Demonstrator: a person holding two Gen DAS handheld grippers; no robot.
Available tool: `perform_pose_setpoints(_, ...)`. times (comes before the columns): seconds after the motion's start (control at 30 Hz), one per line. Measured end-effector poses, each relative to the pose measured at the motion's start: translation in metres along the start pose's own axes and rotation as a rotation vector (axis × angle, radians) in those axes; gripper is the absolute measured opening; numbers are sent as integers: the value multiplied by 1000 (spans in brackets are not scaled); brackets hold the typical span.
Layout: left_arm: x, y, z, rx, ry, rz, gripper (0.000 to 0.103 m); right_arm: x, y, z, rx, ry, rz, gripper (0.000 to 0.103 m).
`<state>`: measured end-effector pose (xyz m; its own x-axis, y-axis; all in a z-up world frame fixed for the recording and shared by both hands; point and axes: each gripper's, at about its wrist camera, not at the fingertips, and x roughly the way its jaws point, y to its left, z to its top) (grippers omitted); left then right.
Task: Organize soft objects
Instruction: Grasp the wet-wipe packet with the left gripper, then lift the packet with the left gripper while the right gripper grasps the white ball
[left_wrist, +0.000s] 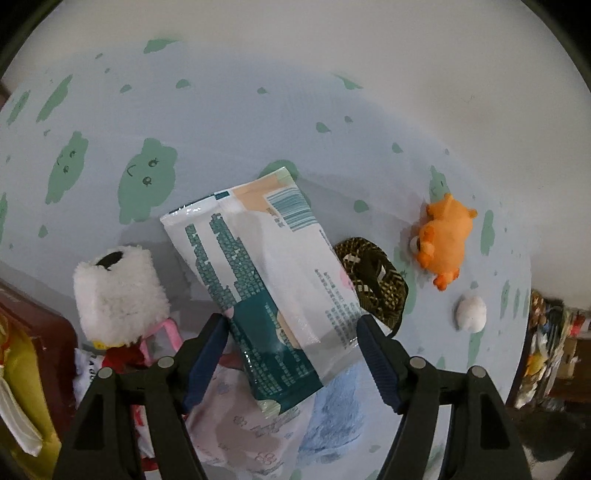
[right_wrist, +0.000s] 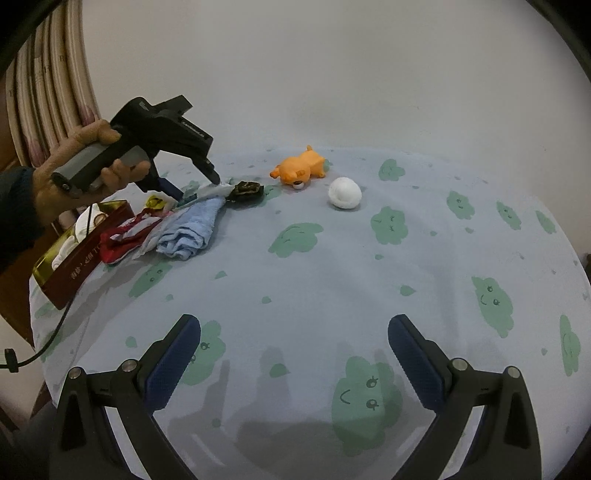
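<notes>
A white and teal tissue pack (left_wrist: 266, 266) lies slanted between the pads of my left gripper (left_wrist: 291, 321), and both pads touch its long edges. It sits over a pile of a light blue towel (left_wrist: 332, 417) and a pale printed cloth (left_wrist: 240, 424). From the right wrist view, a hand holds the left gripper (right_wrist: 195, 186) pointing steeply down onto that pile, by the blue towel (right_wrist: 192, 229). My right gripper (right_wrist: 293, 321) stands open and empty over the tablecloth (right_wrist: 295, 266). An orange plush animal (right_wrist: 301, 170) and a white ball (right_wrist: 344, 192) lie apart at the back.
A dark patterned coil (left_wrist: 376, 280) lies right of the pack, and a fluffy white plush (left_wrist: 118, 291) to its left. A red and gold box (right_wrist: 74, 266) holding white items stands at the table's left edge beside red cloth (right_wrist: 122, 240). A wall rises behind the table.
</notes>
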<state>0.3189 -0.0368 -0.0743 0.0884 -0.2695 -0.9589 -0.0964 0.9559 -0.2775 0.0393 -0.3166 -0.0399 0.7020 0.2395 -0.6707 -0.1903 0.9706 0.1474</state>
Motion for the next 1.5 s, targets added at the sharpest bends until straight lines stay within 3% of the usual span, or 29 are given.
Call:
perform_pose_setpoints(0.1,5,11,1,-68,-8,-52,76,0,-1,0,5,3,8,101)
perform_pose_setpoints(0.57,14,36,13,-117,-70,-227,77,5,-1,1,-8,24,14,101)
perform_pose_setpoints(0.63,14,33,12,-80,-70,-218,73,5,-1,1,-8,23,15,102)
perform_pose_setpoints(0.73,11,27,9,4,-86,-176,57,7,-1,1,-4,25,11,102)
perform_pose_setpoints(0.83,8,19,5,98,-115,-120,48,8,0,1,-1,26,5,102)
perform_pose_setpoints(1.07,-8,8,-6,181,-200,-49,35,7,-2,0,9,21,-4,102)
perform_pose_setpoints(1.3,-25,3,-30,226,-259,-82,29,8,-19,6,87,39,-4,102)
perform_pose_setpoints(1.5,-28,19,-40,196,-267,-121,27,34,-32,42,105,64,-41,102)
